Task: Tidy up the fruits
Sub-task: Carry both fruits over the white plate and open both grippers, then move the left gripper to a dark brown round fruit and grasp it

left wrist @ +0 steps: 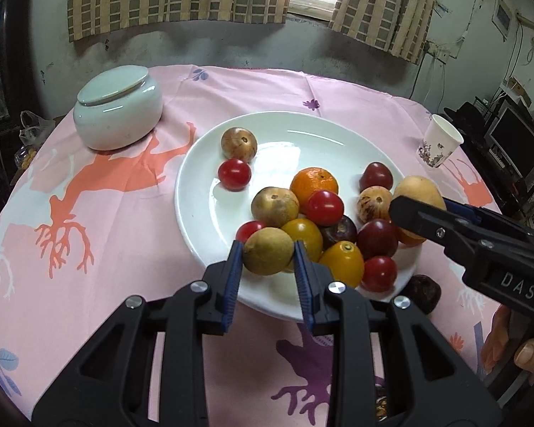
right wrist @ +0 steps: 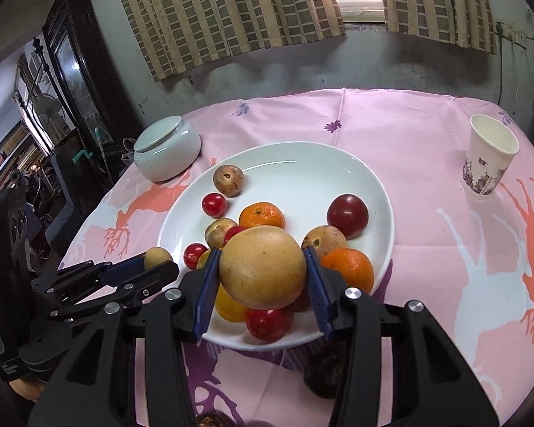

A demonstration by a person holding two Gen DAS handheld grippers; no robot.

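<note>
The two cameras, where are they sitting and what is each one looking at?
Left wrist: on the left gripper, looking along its fingers at a small brown fruit they squeeze; the right gripper and a hand show.
Right wrist: on the right gripper, looking at the big yellow fruit it squeezes; the left gripper shows.
Both see the white plate, lidded jar and paper cup.

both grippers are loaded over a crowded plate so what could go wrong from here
1. The right gripper clamps a large yellow fruit that bulges past its pads; it might slip and knock the heap on the white plate.
2. The left gripper holds a small brown fruit close beside the right one, so the two may collide.
3. A red tomato lies near the plate's rim; a bump could roll it off.
</note>
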